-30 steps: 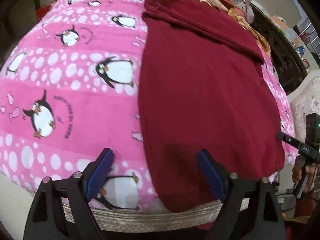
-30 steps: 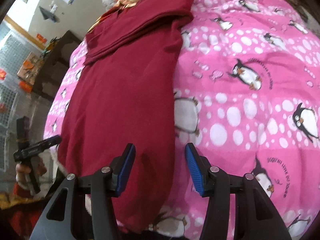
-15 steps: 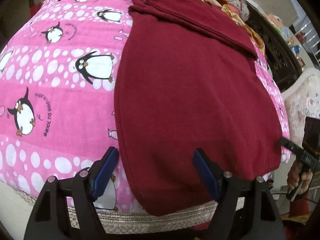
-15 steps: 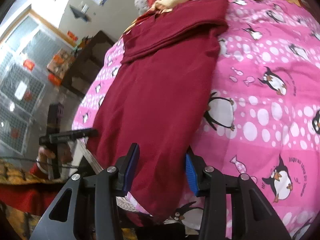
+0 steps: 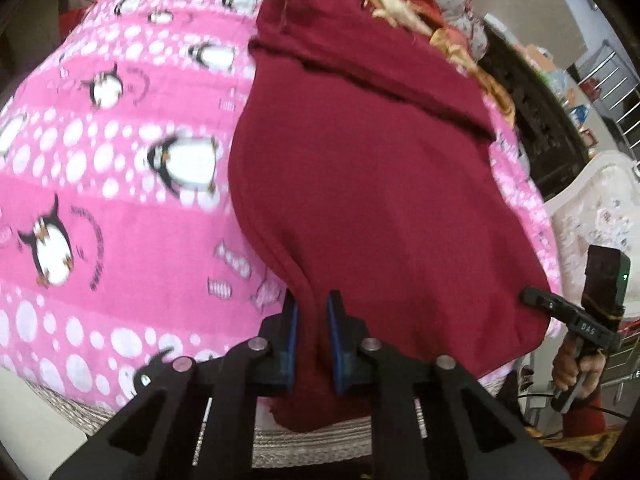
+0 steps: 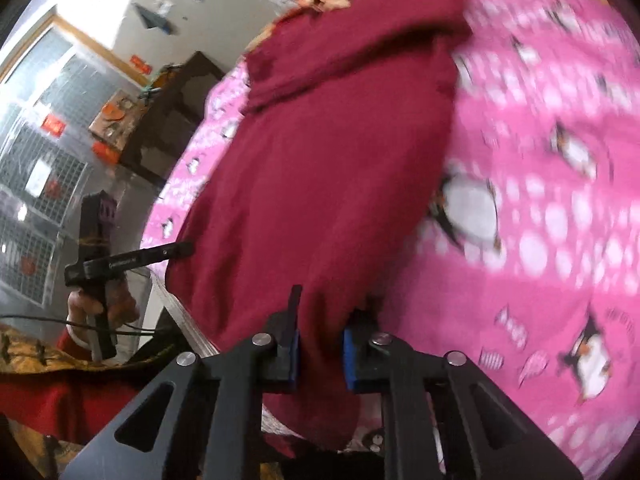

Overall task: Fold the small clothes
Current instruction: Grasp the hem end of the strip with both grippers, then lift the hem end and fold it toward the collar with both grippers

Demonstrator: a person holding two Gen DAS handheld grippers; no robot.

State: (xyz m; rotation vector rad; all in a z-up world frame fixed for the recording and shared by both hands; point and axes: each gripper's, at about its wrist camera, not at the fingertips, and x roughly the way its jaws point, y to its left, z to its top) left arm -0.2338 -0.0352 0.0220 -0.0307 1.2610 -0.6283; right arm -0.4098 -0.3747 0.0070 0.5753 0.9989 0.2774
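Grippers (image 5: 313, 320) on maroon garment (image 5: 380, 184)

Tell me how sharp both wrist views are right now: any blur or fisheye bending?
Left wrist view: maroon garment fairly sharp, penguin blanket slightly smeared, edges bowed by the fisheye. Right wrist view: blanket heavily motion-blurred, garment soft, window side bright.

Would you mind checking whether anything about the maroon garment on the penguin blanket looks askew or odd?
Nothing looks damaged. The maroon garment lies flat on the penguin blanket, its far end folded over. Only its near hem is bunched, pinched by the left gripper and the right gripper, whose jaws are closing.
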